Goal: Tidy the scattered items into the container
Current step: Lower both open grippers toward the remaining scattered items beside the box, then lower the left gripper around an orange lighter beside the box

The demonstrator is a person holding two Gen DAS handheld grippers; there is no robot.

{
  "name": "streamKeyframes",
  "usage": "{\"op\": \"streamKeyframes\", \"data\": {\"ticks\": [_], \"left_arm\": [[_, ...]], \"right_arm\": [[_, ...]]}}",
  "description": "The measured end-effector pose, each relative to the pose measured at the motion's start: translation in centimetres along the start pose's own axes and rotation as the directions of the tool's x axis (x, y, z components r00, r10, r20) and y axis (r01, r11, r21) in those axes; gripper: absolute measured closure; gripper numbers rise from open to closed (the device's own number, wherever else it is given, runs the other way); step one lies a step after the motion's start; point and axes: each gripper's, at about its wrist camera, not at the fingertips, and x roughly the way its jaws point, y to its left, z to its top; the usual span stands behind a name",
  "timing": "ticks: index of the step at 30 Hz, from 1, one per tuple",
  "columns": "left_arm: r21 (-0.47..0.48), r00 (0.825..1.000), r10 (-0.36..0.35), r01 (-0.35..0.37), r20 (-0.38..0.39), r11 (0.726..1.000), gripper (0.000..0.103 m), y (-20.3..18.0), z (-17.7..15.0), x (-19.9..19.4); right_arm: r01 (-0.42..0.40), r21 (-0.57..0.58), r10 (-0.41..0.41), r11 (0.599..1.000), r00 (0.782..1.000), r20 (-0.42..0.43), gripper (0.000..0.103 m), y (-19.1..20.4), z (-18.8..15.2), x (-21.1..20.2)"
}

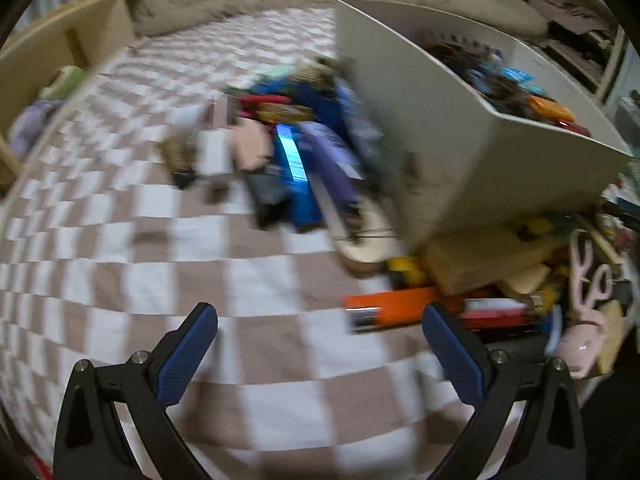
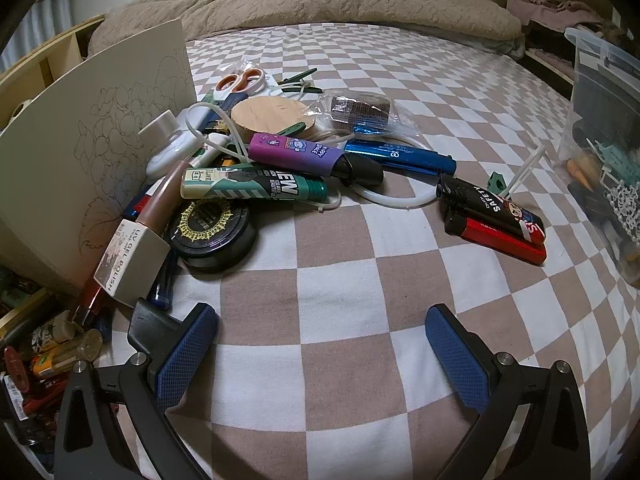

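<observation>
My right tongs [image 2: 322, 330] are spread wide, nothing btw the blue pads [image 2: 188, 354], hovering over the brown/white checked bedcover [image 2: 336, 392]. Just past them on the left: a UV gel polish bottle [image 2: 132, 258] leaning w/ its cap toward me, next to a round black tin w/ gold lace print [image 2: 212, 232]. Behind those, a green/cream tube [image 2: 252, 188], then a purple marker w/ black cap [image 2: 304, 154], a shiny blue pen [image 2: 400, 156] and a cork disc [image 2: 272, 118]; orange-handled scissors [image 2: 240, 80] sit at the far end of the pile. Off to the right, apart from the heap, a black and a red lighter [image 2: 496, 220] lie side by side, touching. The cream container [image 2: 104, 152] w/ a line-drawn wall stands at the left, pile pressed against it. My left tongs [image 1: 320, 328] are also spread, empty, over the same cover; that view is badly blurred. There the container [image 1: 452, 152] is ahead-right, already holding mixed stuff, w/ an orange item [image 1: 396, 306] near its base, can't tell what. Beige duvet [image 2: 340, 8] farthest back.
</observation>
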Motion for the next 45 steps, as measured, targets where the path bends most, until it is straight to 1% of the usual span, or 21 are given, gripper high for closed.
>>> {"op": "streamKeyframes", "data": {"ticks": [4,6,9,11,16,20,22,23,24,26,27,29,39,43,45], "left_arm": [[0.018,0.999,0.026,-0.025,-0.021,1.0,0.0,-1.5,0.9,0.7],[0.002,0.999,0.0,0.0,-0.035,1.0,0.0,-1.6,1.1,0.8],[-0.034,0.994,-0.07,0.067,-0.079,0.997,0.0,-1.8,1.3,1.7],[-0.008,0.993,-0.081,0.08,-0.086,0.997,0.0,-2.6,1.4,2.0],[0.104,0.995,-0.029,0.039,-0.095,0.994,0.0,-4.9,1.9,2.5],[0.109,0.991,-0.008,0.022,-0.132,0.994,0.0,-5.3,2.4,2.7],[0.129,0.99,0.004,0.015,-0.141,0.992,0.0,-5.4,2.6,2.8],[0.148,0.989,0.019,0.003,-0.146,0.989,0.0,-5.5,2.6,2.8],[0.167,0.988,0.05,-0.025,-0.149,0.986,0.0,-5.4,2.6,2.9],[0.209,0.978,0.155,-0.124,-0.14,0.97,0.0,-5.2,2.1,3.3],[0.206,0.977,0.163,-0.132,-0.141,0.97,0.0,-5.0,1.8,3.6],[0.157,0.984,0.127,-0.106,-0.126,0.982,0.0,-4.4,1.6,3.7],[0.093,0.996,0.058,-0.051,-0.072,0.994,0.0,-3.8,2.1,3.3],[0.094,0.995,0.101,-0.098,-0.027,0.991,0.0,-4.1,2.0,3.1],[0.094,0.992,0.126,-0.124,-0.017,0.988,0.0,-4.0,2.0,2.9]], "right_arm": [[-0.001,0.0,0.001,1.0,1.0,0.001,0.0,0.0,0.0,0.0],[-0.001,0.0,0.001,1.0,1.0,0.0,0.0,0.0,0.0,0.0],[0.0,0.0,0.0,1.0,1.0,0.0,0.0,0.0,0.0,-0.1],[0.0,0.0,0.0,1.0,1.0,0.001,0.0,0.1,0.0,-0.1],[-0.001,0.0,0.001,1.0,1.0,0.001,0.0,0.1,-0.1,-0.2],[0.0,-0.001,0.0,1.0,1.0,0.002,0.0,0.3,-0.3,-0.1],[0.0,-0.001,0.0,1.0,1.0,0.002,0.0,0.4,-0.4,-0.1],[0.0,-0.001,0.0,1.0,1.0,0.002,0.0,0.4,-0.5,-0.1],[0.0,-0.001,0.0,1.0,1.0,0.003,0.0,0.5,-0.5,-0.1],[0.002,-0.002,-0.002,1.0,1.0,0.004,0.0,0.6,-0.6,0.0],[0.001,-0.002,-0.001,1.0,1.0,0.004,0.0,0.6,-0.6,0.0],[0.001,-0.002,-0.001,1.0,1.0,0.002,0.0,0.5,-0.5,0.1],[-0.001,-0.005,0.001,1.0,1.0,0.001,0.0,0.5,-0.4,0.1],[-0.001,-0.005,0.001,1.0,1.0,0.002,0.0,0.5,-0.4,0.1],[-0.002,-0.005,0.002,1.0,1.0,0.002,0.0,0.6,-0.4,0.1]]}}
